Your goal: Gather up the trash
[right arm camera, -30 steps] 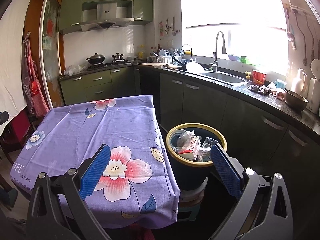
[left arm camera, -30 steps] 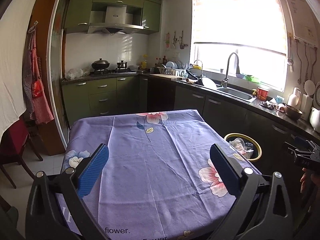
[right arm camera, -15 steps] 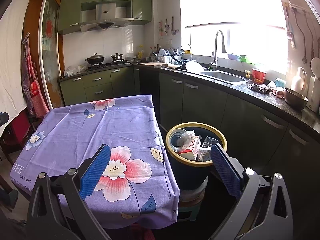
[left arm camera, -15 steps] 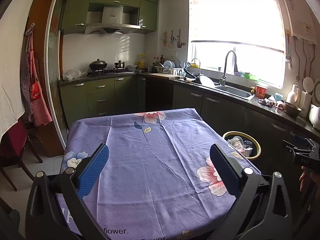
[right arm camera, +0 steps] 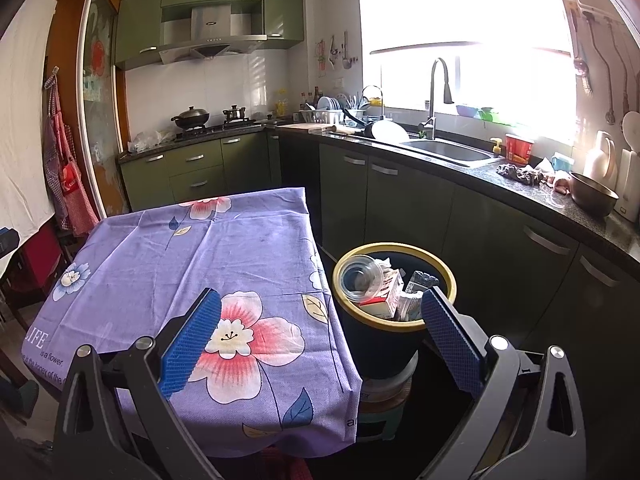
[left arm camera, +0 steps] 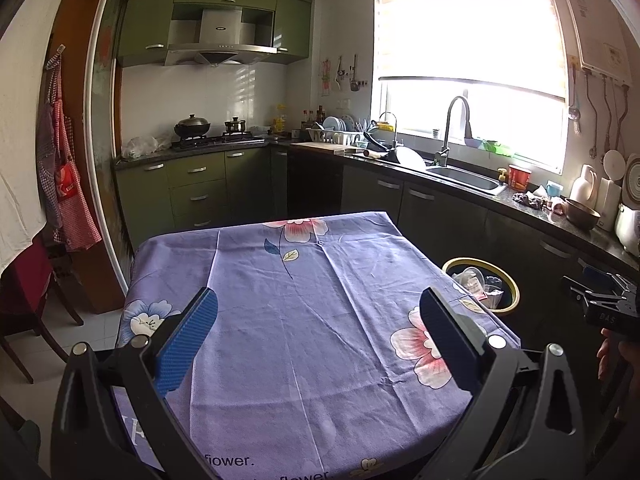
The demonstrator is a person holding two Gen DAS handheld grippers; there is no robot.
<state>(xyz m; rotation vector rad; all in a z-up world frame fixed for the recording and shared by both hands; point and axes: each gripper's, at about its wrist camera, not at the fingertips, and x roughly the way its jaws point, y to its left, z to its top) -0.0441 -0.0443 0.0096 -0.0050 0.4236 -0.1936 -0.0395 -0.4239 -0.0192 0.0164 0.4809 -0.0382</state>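
A dark trash bin with a yellow rim point(right arm camera: 445, 276) stands on a small stool right of the table; it also shows in the left wrist view point(left arm camera: 514, 286). It holds trash: a clear plastic cup point(right arm camera: 360, 278), a carton point(right arm camera: 386, 298) and wrappers. The table carries a purple flowered cloth point(left arm camera: 312, 320), bare in both views point(right arm camera: 208, 252). My left gripper point(left arm camera: 318, 320) is open and empty above the table's near part. My right gripper point(right arm camera: 320, 320) is open and empty, above the table's near right corner and the bin. The right gripper's body shows in the left wrist view point(left arm camera: 604, 304).
Dark green cabinets with a black counter point(right arm camera: 520, 192) run along the right, with a sink point(right arm camera: 448, 152) and a metal bowl point(right arm camera: 592, 198). A stove with pots point(left arm camera: 200, 132) is at the back. A wooden chair point(left arm camera: 24, 300) stands left of the table.
The left wrist view has tilted up slightly, so the table sits a little lower in it. The right wrist view is almost unchanged. Both grippers stay open and empty.
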